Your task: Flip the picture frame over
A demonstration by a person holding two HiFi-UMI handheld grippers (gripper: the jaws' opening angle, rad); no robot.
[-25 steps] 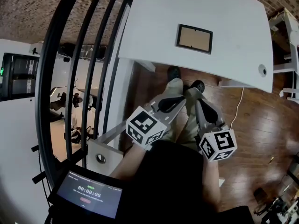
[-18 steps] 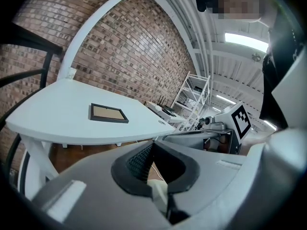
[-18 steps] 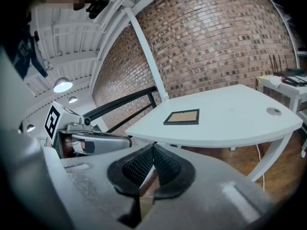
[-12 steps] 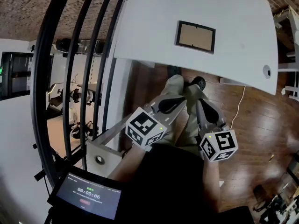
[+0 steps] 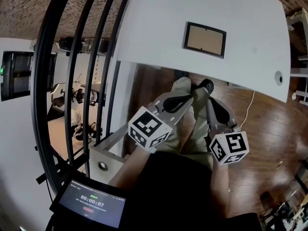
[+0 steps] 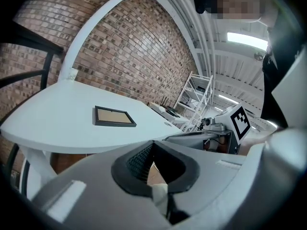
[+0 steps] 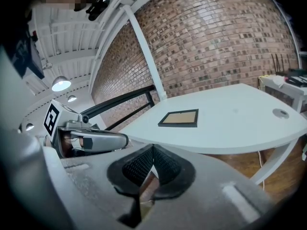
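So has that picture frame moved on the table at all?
No. The picture frame keeps its spot on the white table, equally far from its near edge.

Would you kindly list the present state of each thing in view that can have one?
Black rectangular picture frame: lying flat on the white table, brown panel facing up, untouched.
Left gripper: jaws shut, nothing between them, well apart from the frame.
Right gripper: jaws shut, nothing between them, well apart from the frame.
Dark tablet screen: lit, showing a timer.
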